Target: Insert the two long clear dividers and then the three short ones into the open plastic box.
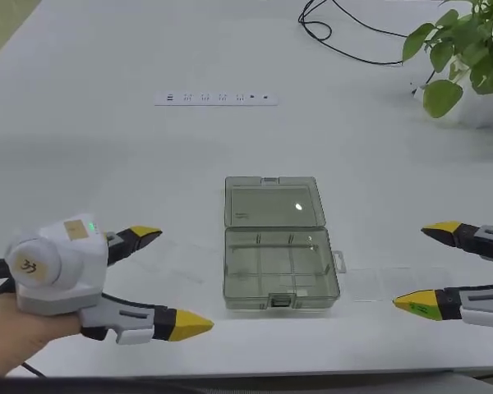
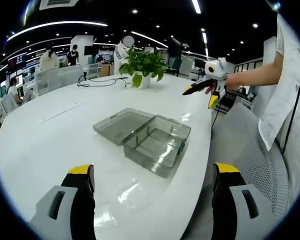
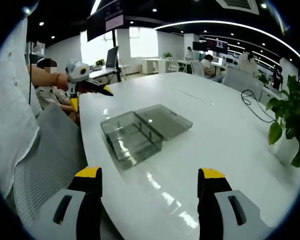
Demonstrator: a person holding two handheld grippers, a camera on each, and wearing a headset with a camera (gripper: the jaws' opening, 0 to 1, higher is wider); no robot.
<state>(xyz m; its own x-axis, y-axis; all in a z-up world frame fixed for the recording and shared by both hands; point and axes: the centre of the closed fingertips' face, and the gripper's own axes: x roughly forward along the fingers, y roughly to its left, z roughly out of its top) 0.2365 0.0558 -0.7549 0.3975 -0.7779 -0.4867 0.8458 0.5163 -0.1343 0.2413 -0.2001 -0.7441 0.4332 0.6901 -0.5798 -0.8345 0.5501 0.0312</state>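
Observation:
The clear grey plastic box [image 1: 281,275] sits open mid-table, its lid [image 1: 273,201] lying flat behind it. Faint lines cross its inside; I cannot tell whether they are dividers. Clear flat pieces lie faintly on the table to its left [image 1: 177,264] and to its right [image 1: 378,283]. My left gripper [image 1: 185,279] hovers open left of the box, holding nothing. My right gripper [image 1: 409,267] is open to the right of it, also holding nothing. The left gripper view shows the box [image 2: 157,145] ahead of its open gripper [image 2: 152,172], with clear pieces [image 2: 132,192] nearer. In the right gripper view the box [image 3: 130,137] lies beyond that view's open gripper [image 3: 149,173].
A white power strip [image 1: 216,98] lies at the back of the white table [image 1: 107,164]. A black cable [image 1: 345,41] and a potted plant [image 1: 464,49] are at the far right. The table's front edge runs just below both grippers. People sit at far desks [image 2: 50,60].

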